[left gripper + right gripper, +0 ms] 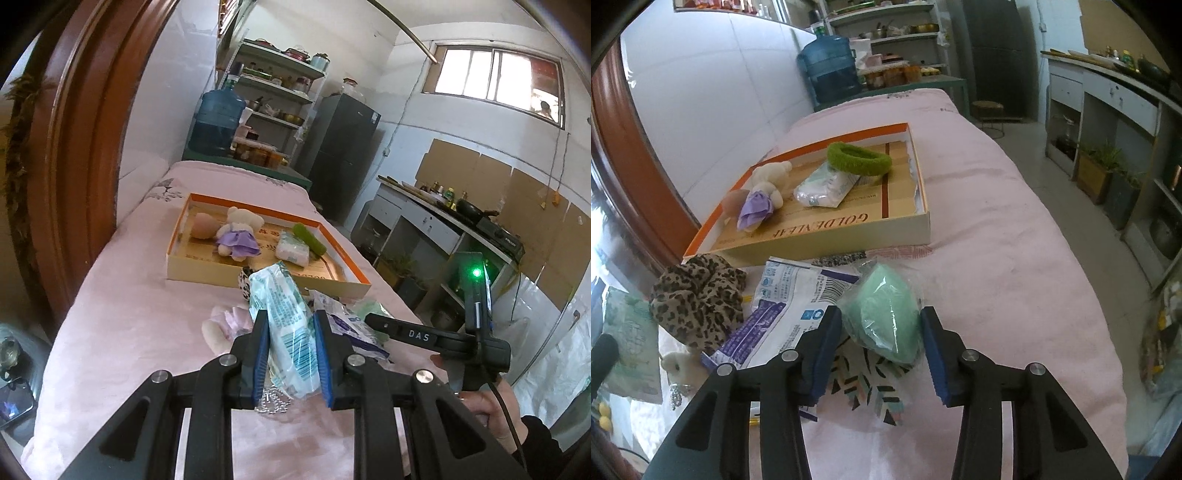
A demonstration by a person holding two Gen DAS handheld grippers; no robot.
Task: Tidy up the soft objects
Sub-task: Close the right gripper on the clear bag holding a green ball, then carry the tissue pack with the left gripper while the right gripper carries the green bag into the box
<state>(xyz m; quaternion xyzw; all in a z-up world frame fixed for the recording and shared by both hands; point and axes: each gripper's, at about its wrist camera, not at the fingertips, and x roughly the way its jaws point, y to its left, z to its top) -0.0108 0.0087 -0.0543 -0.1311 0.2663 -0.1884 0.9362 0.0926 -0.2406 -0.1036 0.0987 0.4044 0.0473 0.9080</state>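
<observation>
On the pink bed (997, 236), an orange-rimmed box (916, 218) serves as the landmark. Inside the box lie a plush bear (764, 184) in a purple dress, a white tissue pack (827, 186) and a green fuzzy ring (858, 158) resting partly on that pack; a peach-coloured soft thing (202, 226) sits beside the bear at the box's left end.

Just in front of the box, the left hand-held gripper (291, 354) is clenched on a pale blue-and-white plastic packet (288, 325), its blue pads pressed to both sides, the packet raised and tilted toward the box.

Also in front of the box, near its right half, the right hand-held gripper (881, 350) straddles a mint-green sponge in clear wrap (886, 317); the jaws stand spread, the left pad close to the wrap, the right pad apart from it, and the sponge rests on the bed.

Left of the sponge, before the box, lie a flat white and purple pouch (786, 306), a leopard-print scrunchie (698, 299) and a small white plush (681, 367).
</observation>
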